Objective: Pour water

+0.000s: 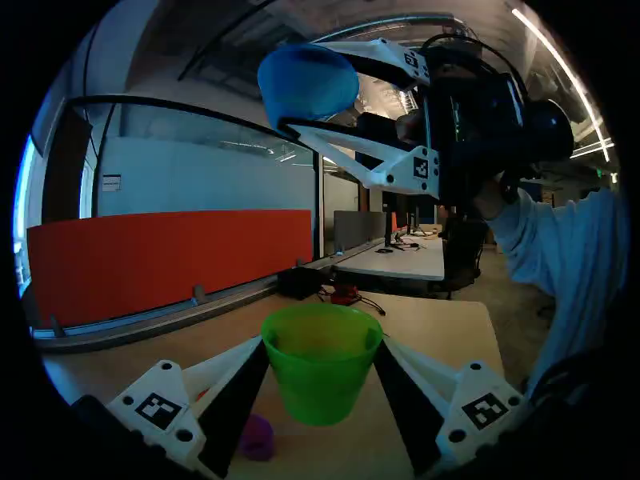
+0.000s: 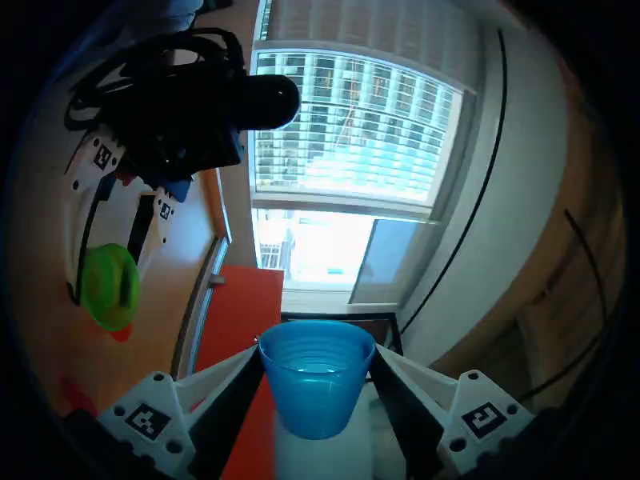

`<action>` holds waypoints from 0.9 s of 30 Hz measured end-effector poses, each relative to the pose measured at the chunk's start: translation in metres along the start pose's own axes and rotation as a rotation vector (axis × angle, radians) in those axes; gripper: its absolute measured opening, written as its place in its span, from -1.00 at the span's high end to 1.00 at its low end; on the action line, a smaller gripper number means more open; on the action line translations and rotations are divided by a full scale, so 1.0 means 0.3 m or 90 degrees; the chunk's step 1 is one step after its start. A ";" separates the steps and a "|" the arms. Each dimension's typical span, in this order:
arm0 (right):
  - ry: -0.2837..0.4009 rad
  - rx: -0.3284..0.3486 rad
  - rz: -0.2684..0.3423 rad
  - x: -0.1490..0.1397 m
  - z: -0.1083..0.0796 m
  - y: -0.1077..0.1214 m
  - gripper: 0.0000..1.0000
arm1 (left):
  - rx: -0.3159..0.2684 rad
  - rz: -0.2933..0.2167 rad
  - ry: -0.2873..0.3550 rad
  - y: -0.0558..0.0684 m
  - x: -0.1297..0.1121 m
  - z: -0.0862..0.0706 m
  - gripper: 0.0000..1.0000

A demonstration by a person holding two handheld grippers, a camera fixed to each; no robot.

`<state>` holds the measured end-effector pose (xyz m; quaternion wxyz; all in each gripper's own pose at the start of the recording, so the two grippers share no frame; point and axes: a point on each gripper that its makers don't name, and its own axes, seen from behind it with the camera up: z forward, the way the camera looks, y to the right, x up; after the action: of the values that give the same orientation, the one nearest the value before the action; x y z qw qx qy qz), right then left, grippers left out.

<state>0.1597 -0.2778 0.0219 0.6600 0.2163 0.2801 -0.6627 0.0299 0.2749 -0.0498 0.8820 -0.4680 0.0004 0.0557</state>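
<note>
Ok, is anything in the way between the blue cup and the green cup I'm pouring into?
Nothing visible. In the left gripper view the blue cup hangs tipped in the right gripper, above the open green cup held by the left gripper; open air lies between them.

Wooden table (image 1: 436,320): purple object (image 1: 258,438), black box (image 1: 300,282)

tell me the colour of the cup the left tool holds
Green; the cup shows best in the left gripper view.
</note>
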 end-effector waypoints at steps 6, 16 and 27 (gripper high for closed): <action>0.002 -0.003 0.087 -0.011 -0.008 0.001 -0.81 | 0.001 0.003 0.001 0.002 0.006 -0.001 -0.71; 0.006 -0.007 0.310 -0.014 -0.032 0.001 -0.81 | 0.003 0.006 0.001 0.002 0.011 -0.003 -0.71; 0.009 0.011 0.635 -0.011 -0.061 -0.015 -0.80 | 0.005 0.011 0.002 0.001 0.024 -0.012 -0.71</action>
<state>0.1540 -0.2635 0.0107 0.8930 0.3337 0.1413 -0.2668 0.0373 0.2727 -0.0524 0.8835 -0.4643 0.0059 0.0623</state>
